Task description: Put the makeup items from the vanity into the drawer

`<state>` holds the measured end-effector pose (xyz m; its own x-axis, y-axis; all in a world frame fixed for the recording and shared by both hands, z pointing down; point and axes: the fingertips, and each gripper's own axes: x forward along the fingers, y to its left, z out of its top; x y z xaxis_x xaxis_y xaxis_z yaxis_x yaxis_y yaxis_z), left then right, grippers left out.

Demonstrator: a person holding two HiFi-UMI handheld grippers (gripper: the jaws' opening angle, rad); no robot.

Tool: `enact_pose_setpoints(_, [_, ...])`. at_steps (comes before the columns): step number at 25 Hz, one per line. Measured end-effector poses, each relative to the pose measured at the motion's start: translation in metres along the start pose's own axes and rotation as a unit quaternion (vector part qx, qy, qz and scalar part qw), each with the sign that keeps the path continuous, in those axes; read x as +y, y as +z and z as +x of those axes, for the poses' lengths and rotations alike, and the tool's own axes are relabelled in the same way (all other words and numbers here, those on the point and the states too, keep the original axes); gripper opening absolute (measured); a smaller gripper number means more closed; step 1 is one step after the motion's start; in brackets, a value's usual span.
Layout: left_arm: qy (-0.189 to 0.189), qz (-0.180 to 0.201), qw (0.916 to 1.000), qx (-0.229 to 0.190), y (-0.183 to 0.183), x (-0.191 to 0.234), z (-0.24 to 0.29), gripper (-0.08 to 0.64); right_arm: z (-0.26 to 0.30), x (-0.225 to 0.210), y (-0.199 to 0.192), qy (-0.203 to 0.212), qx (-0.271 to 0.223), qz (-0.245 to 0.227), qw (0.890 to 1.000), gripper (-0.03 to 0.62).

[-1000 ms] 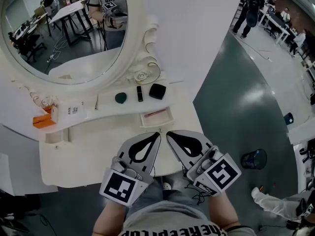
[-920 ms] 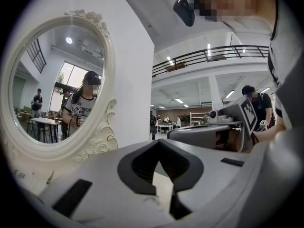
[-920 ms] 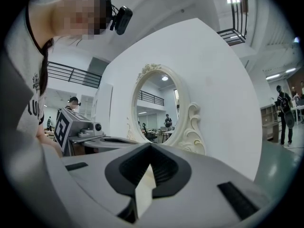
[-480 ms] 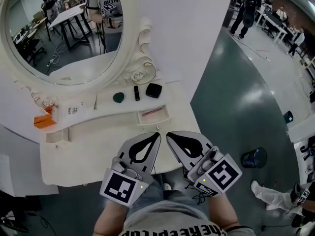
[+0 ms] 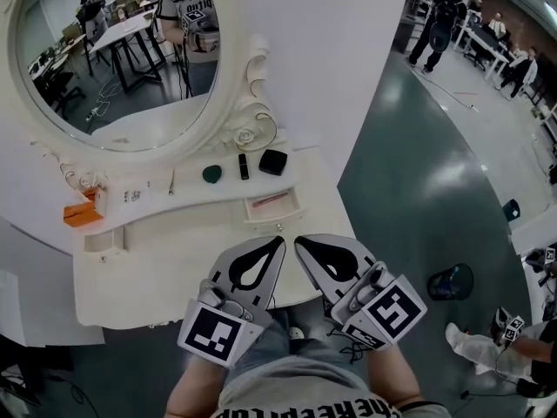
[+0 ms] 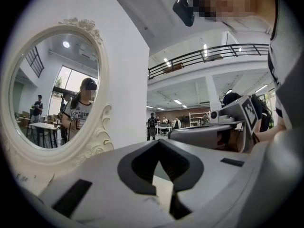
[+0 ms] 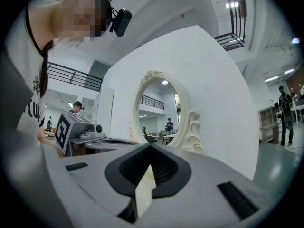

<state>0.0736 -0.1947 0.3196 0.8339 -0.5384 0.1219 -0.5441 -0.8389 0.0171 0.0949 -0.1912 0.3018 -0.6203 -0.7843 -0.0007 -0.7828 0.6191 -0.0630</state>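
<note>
Head view only: drawer [image 5: 280, 218] open, black case [image 5: 273, 161] on vanity [image 5: 148, 259].

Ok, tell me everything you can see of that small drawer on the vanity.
The drawer is small, shallow and white, matching the vanity. It stands pulled open from under the raised shelf, jutting over the lower top, nearer the person than the square black case. Something thin and reddish lies inside, too small to identify. Nothing else touches it.
</note>
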Motion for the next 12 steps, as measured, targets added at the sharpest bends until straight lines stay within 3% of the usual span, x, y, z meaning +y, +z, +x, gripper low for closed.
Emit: enact_pose_setpoints(12, [-0.001, 0.003, 1.0, -0.001, 0.0026, -0.0073, -0.0054, 0.014, -0.0052, 0.0054, 0.0036, 0.0, -0.006, -0.003, 1.0, 0.011])
